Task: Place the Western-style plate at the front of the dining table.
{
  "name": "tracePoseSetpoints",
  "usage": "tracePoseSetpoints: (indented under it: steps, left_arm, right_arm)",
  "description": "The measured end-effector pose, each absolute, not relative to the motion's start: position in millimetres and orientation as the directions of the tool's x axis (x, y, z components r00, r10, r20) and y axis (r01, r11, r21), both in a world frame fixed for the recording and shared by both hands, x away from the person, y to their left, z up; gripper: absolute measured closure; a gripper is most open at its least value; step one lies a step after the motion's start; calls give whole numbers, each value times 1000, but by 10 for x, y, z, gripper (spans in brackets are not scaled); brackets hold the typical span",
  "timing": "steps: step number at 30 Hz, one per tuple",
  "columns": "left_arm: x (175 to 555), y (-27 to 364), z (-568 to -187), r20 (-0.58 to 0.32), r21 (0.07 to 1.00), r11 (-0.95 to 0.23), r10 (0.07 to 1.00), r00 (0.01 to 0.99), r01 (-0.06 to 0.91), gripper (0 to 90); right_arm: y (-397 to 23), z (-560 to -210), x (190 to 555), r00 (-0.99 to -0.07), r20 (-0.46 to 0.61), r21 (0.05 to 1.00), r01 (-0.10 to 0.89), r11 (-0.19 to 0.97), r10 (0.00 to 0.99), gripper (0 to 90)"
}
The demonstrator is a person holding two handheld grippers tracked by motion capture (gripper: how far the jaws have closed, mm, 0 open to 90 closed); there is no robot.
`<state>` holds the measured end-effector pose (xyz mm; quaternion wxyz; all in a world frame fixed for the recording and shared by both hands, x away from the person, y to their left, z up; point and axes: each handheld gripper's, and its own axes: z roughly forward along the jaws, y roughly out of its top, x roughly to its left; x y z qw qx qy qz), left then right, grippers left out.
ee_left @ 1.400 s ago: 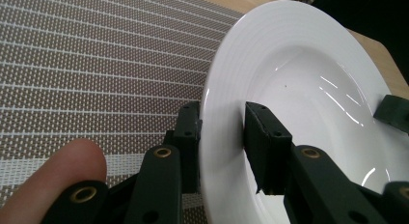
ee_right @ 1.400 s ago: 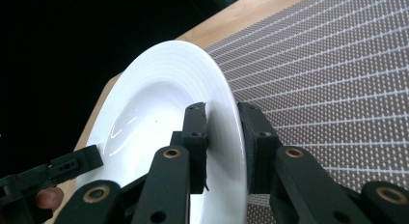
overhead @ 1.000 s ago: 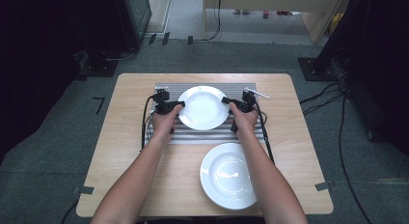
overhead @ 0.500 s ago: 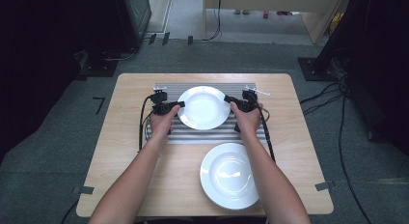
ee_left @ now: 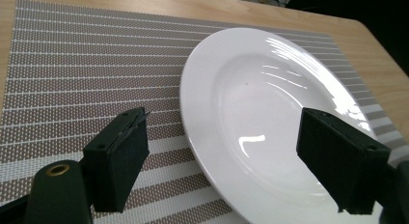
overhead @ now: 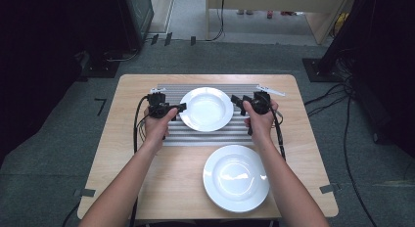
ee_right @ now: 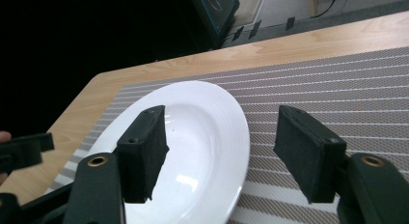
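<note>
A white deep plate (overhead: pixel 206 108) lies flat on the striped placemat (overhead: pixel 195 136). My left gripper (overhead: pixel 181 108) hovers at the plate's left rim, open, and its jaws have just been opening. In the left gripper view the jaws (ee_left: pixel 226 147) stand wide apart, above the plate (ee_left: pixel 270 113) rim without touching it. My right gripper (overhead: pixel 237 102) is open at the plate's right rim, and its jaws have also just been opening. In the right gripper view the gripper (ee_right: pixel 224 142) has the plate (ee_right: pixel 193 137) edge below the gap, free of both pads.
A second white plate (overhead: pixel 236 178) sits on the bare wooden table (overhead: pixel 122 153) at the front right, just below my right forearm. A small white object (overhead: pixel 270 90) lies at the placemat's back right corner. Cables trail from both grippers.
Both grippers have let go of the plate's rim: their jaws opened and the hands drew slightly up and away from it. The plate stays in place on the placemat.
</note>
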<state>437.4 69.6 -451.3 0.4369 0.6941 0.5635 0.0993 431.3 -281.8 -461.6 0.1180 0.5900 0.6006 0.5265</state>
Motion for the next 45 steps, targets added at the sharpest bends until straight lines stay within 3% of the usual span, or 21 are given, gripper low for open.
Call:
tracePoseSetpoints:
  steps: [18, 45]
  left_arm:
    - [3798, 860, -4303, -293, 782, -38, 859, 419, 622, 163]
    - [3013, 1304, -4370, -255, 812, -53, 864, 435, 581, 112]
  right_arm:
    - [-3144, -4414, 3694, -357, 399, 818, 555, -151, 844, 283]
    - [-3616, -4329, 2824, -399, 337, 853, 512, -98, 853, 247]
